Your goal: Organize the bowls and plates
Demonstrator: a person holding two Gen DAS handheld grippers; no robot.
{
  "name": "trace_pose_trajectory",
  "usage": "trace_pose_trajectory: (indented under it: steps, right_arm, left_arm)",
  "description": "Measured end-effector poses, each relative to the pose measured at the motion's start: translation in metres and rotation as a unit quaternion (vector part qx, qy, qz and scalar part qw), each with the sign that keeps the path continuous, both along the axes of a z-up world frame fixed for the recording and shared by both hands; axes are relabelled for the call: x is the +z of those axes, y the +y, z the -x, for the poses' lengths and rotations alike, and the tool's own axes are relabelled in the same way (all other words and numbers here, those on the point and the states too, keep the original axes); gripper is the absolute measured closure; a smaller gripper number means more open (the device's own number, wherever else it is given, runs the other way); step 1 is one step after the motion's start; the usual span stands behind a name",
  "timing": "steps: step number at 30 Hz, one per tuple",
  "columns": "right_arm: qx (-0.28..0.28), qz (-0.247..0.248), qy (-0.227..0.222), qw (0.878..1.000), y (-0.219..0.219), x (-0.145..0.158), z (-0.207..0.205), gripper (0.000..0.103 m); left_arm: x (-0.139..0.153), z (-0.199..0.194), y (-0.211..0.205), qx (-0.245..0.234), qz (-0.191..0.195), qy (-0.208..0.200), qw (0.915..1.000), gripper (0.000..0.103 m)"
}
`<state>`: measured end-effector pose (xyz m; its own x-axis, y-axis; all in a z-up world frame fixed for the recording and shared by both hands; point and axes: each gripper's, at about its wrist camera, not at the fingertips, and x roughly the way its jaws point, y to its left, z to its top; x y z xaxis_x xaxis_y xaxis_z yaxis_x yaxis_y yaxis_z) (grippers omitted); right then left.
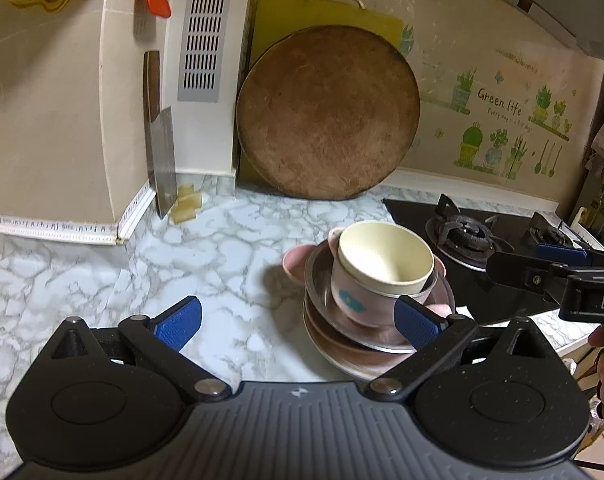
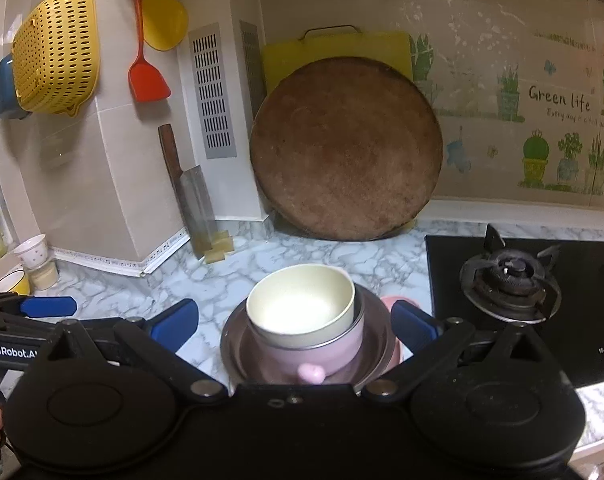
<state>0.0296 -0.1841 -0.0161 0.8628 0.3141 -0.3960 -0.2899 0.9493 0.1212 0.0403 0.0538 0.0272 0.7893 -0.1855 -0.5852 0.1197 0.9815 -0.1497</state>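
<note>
Right wrist view: nested stack of bowls and plates (image 2: 305, 336) sits on the marble counter (image 2: 341, 256) beside the stove (image 2: 509, 284), dead ahead between the right gripper's (image 2: 296, 326) spread fingers; left gripper (image 1: 298, 320), also spread, seems farther off, stack toward its right finger.

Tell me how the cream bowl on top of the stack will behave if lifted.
The cream bowl sits tilted inside the pink cup, so it probably lifts free easily. It looks thin-walled, likely light. Its smooth rim may slip between fingers, and the stack below could wobble.
</note>
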Motion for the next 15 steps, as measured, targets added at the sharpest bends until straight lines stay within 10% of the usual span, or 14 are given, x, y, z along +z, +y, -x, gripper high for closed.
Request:
trace_pose_trajectory:
  steps: [15]
  right_arm:
    - [0.013,0.016,0.011,1.0,0.01,-0.003,0.013,0.0]
  left_arm:
    - [-0.003,0.017,0.003,0.007,0.001,0.012,0.9999,0.0]
